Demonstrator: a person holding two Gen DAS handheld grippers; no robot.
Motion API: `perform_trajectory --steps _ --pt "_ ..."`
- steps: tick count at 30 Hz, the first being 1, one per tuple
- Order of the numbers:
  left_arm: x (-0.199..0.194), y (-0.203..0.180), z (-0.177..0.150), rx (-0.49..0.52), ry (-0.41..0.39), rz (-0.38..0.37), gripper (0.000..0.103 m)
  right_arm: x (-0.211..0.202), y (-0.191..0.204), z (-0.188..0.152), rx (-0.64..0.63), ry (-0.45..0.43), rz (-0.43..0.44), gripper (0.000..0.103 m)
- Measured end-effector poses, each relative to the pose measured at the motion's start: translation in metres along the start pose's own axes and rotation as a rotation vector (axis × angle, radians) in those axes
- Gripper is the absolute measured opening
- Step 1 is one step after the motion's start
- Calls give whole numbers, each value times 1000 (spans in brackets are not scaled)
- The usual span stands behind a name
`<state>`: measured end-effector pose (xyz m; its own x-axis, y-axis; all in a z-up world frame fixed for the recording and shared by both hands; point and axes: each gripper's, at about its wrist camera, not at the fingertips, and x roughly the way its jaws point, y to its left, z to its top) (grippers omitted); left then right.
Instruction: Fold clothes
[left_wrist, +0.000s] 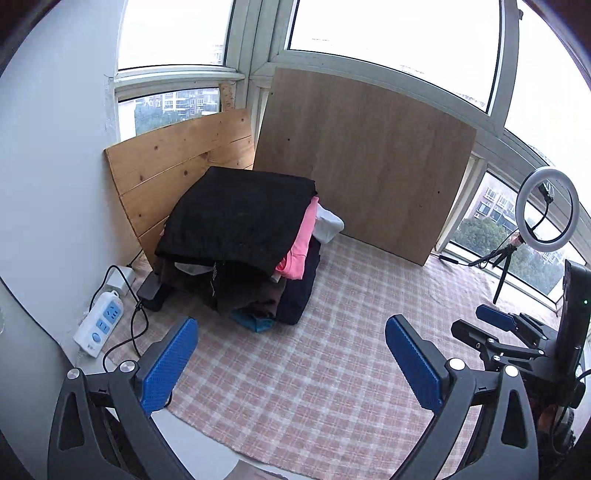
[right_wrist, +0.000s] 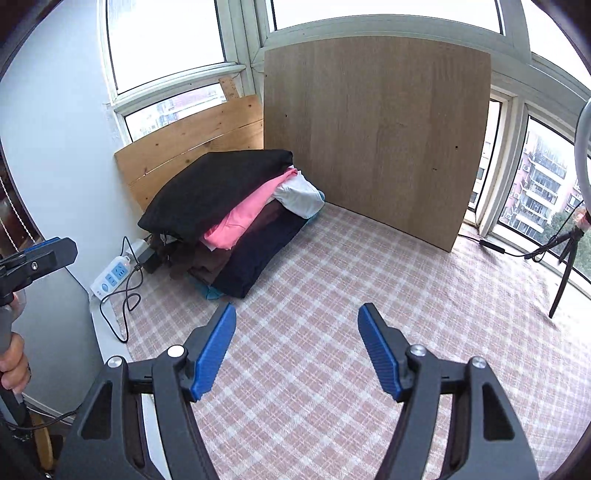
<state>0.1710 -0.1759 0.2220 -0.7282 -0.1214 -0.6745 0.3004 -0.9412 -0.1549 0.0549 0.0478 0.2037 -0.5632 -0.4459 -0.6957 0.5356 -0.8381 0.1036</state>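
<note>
A stack of folded clothes (left_wrist: 240, 240) sits at the back left of the pink checked cloth (left_wrist: 314, 369), with a black garment (left_wrist: 236, 218) on top and a pink one (left_wrist: 301, 243) under it. The stack also shows in the right wrist view (right_wrist: 229, 206). My left gripper (left_wrist: 291, 358) is open and empty, held above the cloth in front of the stack. My right gripper (right_wrist: 297, 350) is open and empty, also above the bare cloth (right_wrist: 351, 295). The right gripper shows at the right edge of the left wrist view (left_wrist: 506, 325).
Two wooden boards (left_wrist: 362, 162) lean against the windows behind the stack. A white power strip (left_wrist: 99, 325) with black cables lies left of the cloth. A ring light on a small tripod (left_wrist: 546, 210) stands at the far right.
</note>
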Motion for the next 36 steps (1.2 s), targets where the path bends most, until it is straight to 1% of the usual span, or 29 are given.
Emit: perform_trajectory --steps 2,4,6,7,13,17,22,27,31,36 --pt "-6 -5 -15 -10 16 36 102 -11 -6 -18 0 13 -4 68" --pt "-14 -11 -30 -18 19 76 102 -19 -11 -34 -16 26 -6 68" --pt "-23 -14 -45 -26 15 99 102 -28 -15 -48 -41 25 -27 68" --pt "-28 -16 -51 -31 13 108 102 -32 -17 -54 -48 23 -35 68" --pt "-45 -23 -77 -52 18 127 102 -48 -28 -80 -43 23 -12 68" --pt "-53 -29 -85 -54 9 145 102 -55 -30 -89 -48 27 -3 68" --pt "-61 -32 -92 -63 9 144 102 -62 -32 -97 -56 26 -7 68" --pt "-64 -37 -96 -52 -2 172 102 -64 -31 -102 -67 29 -17 68" --pt "-65 -37 -96 -60 1 158 102 -66 -30 -104 -76 26 -28 68" --pt "-68 -33 -94 -69 -13 163 102 -67 -32 -103 -62 23 -22 68"
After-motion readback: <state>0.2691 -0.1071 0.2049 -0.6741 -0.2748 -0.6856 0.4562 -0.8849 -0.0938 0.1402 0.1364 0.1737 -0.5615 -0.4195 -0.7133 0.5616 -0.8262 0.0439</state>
